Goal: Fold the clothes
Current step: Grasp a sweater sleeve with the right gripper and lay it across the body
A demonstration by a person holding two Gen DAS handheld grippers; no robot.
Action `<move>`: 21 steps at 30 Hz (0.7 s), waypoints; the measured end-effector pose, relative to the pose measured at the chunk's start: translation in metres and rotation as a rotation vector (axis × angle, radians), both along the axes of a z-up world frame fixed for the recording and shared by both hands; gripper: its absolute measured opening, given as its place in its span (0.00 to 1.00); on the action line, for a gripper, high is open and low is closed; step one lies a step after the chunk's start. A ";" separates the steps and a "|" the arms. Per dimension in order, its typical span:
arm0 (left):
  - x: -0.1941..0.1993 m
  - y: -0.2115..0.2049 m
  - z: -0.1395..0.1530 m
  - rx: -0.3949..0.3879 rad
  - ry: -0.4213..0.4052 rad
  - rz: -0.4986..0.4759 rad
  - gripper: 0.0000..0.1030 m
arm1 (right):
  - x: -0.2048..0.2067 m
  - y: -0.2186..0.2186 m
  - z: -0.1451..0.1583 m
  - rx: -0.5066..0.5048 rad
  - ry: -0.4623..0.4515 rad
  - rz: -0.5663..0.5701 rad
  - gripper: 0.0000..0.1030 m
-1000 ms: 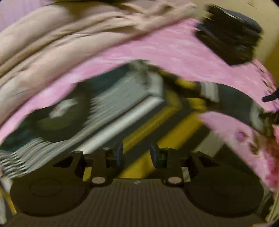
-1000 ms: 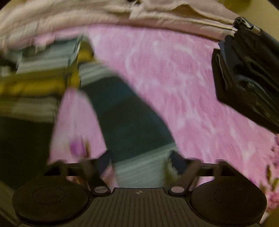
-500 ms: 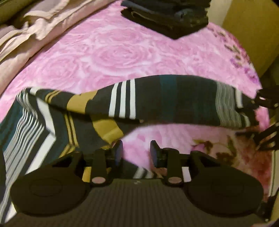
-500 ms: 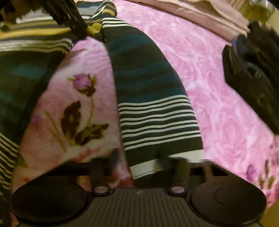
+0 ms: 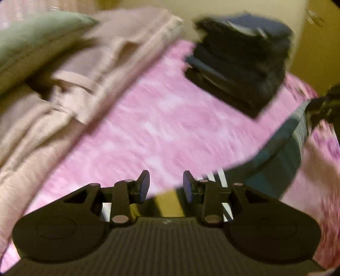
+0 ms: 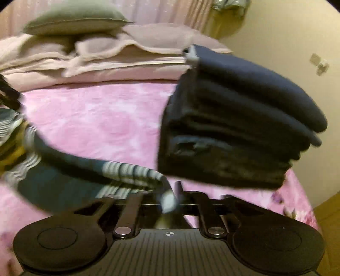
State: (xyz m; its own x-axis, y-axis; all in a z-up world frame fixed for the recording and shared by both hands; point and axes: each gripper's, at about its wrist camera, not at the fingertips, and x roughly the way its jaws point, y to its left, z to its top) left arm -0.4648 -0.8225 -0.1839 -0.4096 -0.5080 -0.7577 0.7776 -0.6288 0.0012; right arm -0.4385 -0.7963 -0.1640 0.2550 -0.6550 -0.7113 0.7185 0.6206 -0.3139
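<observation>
A dark striped garment (image 5: 276,152) with teal, white and yellow bands hangs stretched in the air between my two grippers, above the pink bedspread (image 5: 159,127). My left gripper (image 5: 166,184) is shut on its yellow part, the cloth sitting low between the jaws. In the right wrist view the sleeve (image 6: 74,167) runs in from the left. Its white cuff is pinched in my right gripper (image 6: 170,191), whose jaws are opening. The right gripper (image 5: 323,104) shows at the left view's right edge, and the left gripper (image 6: 8,95) at the right view's left edge. Both views are blurred.
A stack of dark folded clothes (image 6: 233,131) sits on the bed just beyond my right gripper, also far right in the left view (image 5: 240,63). Beige bedding (image 6: 106,57) and a green pillow (image 6: 74,19) lie at the head. The bed's right edge meets a wooden floor (image 6: 327,223).
The right gripper went from open around the sleeve to pinching its cuff. Both grippers then rose and swung toward the head of the bed, carrying the garment with them.
</observation>
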 end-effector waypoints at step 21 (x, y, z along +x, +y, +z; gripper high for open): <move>0.096 0.215 -0.043 0.242 -0.225 0.444 0.35 | -0.016 0.058 -0.084 0.459 -0.037 -0.136 0.70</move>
State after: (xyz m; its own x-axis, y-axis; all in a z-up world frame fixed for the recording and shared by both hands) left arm -0.3685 -0.6077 -0.2265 -0.0103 -0.3954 -0.9184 0.9653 -0.2438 0.0942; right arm -0.4540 -0.7380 -0.2478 0.2192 -0.3041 -0.9271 0.8083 0.5888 -0.0020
